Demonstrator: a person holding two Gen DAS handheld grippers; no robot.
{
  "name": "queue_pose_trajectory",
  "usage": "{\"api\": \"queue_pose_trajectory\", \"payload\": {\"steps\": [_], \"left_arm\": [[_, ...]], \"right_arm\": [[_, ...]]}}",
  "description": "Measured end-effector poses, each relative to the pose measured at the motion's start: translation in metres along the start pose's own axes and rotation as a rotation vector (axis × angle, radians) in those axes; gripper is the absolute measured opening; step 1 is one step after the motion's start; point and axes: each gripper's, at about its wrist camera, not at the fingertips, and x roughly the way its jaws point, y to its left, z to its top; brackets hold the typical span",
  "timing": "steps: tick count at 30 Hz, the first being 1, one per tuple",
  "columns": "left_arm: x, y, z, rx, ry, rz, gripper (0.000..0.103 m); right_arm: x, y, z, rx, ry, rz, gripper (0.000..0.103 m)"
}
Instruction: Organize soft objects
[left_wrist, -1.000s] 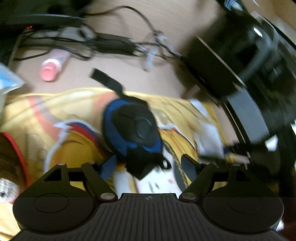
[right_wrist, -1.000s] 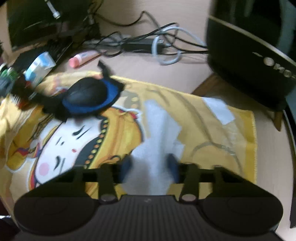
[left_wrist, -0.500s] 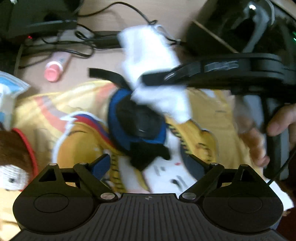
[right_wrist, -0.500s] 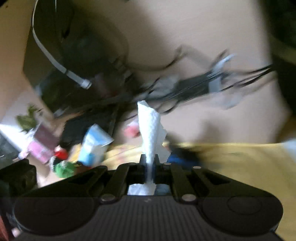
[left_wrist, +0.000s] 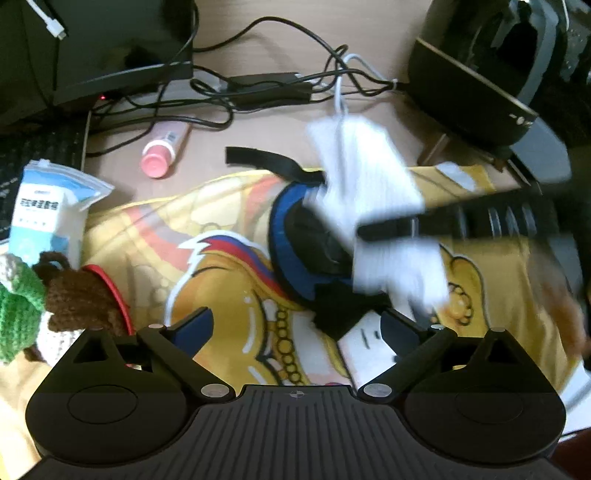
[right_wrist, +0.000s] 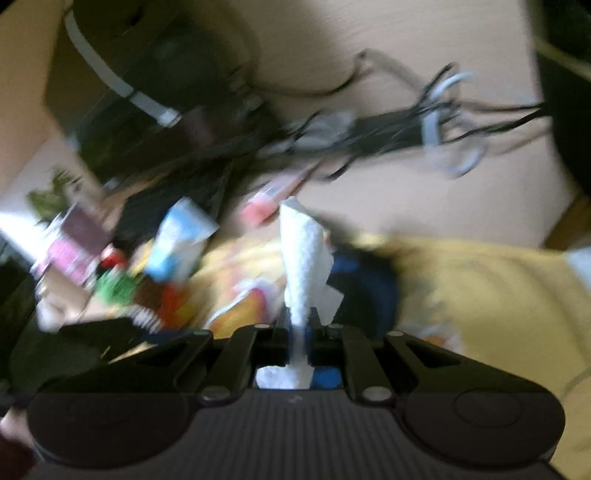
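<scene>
A white paper tissue (right_wrist: 303, 258) sticks up between the fingers of my right gripper (right_wrist: 300, 325), which is shut on it. In the left wrist view that tissue (left_wrist: 373, 184) hangs blurred over the blue and black eye mask (left_wrist: 299, 240), held by the black right gripper (left_wrist: 406, 227) coming in from the right. The mask lies on a yellow printed cloth (left_wrist: 229, 295). My left gripper (left_wrist: 295, 328) hovers low over the cloth, its jaws opening wide with nothing between them. A brown and green knitted toy (left_wrist: 55, 295) sits at the left edge.
A pink tube (left_wrist: 164, 147), a blue and white packet (left_wrist: 44, 206) and a tangle of cables (left_wrist: 258, 85) lie on the desk behind the cloth. A black appliance (left_wrist: 491, 74) stands at the back right, a keyboard (left_wrist: 33, 147) at the far left.
The right gripper closed on the white tissue, lifted it off the cloth and carried it over the eye mask. The left gripper's jaws spread wider and it tilted a little.
</scene>
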Motion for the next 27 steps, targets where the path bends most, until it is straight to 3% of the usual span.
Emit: {"api": "queue_pose_trajectory", "payload": {"steps": [2,5,13,16,19,21,23,27], "left_arm": [[0.002,-0.001,0.001,0.019,0.006,0.02,0.1],[-0.001,0.001,0.0,0.039,0.002,0.029,0.101],[0.0,0.011,0.013,-0.023,-0.068,-0.069,0.102],[0.015,0.005,0.026,-0.004,-0.064,-0.078,0.102],[0.032,-0.001,0.036,0.029,-0.052,-0.084,0.102],[0.039,-0.005,0.037,0.052,-0.047,-0.082,0.102],[0.045,-0.01,0.037,0.081,-0.041,-0.074,0.102],[0.056,-0.02,0.034,0.138,-0.036,-0.072,0.102]], "right_arm": [[0.009,0.007,-0.009,-0.031,0.039,0.008,0.009],[0.011,0.003,-0.016,-0.061,0.056,-0.058,0.011],[-0.019,-0.042,0.014,0.051,-0.071,-0.213,0.012],[-0.005,-0.05,0.033,0.074,-0.119,-0.218,0.012],[0.021,-0.053,0.047,0.063,-0.103,-0.222,0.013],[0.034,-0.051,0.047,0.034,-0.087,-0.25,0.018],[0.039,-0.049,0.045,0.003,-0.072,-0.269,0.028],[0.042,-0.052,0.037,0.013,-0.056,-0.195,0.029]]}}
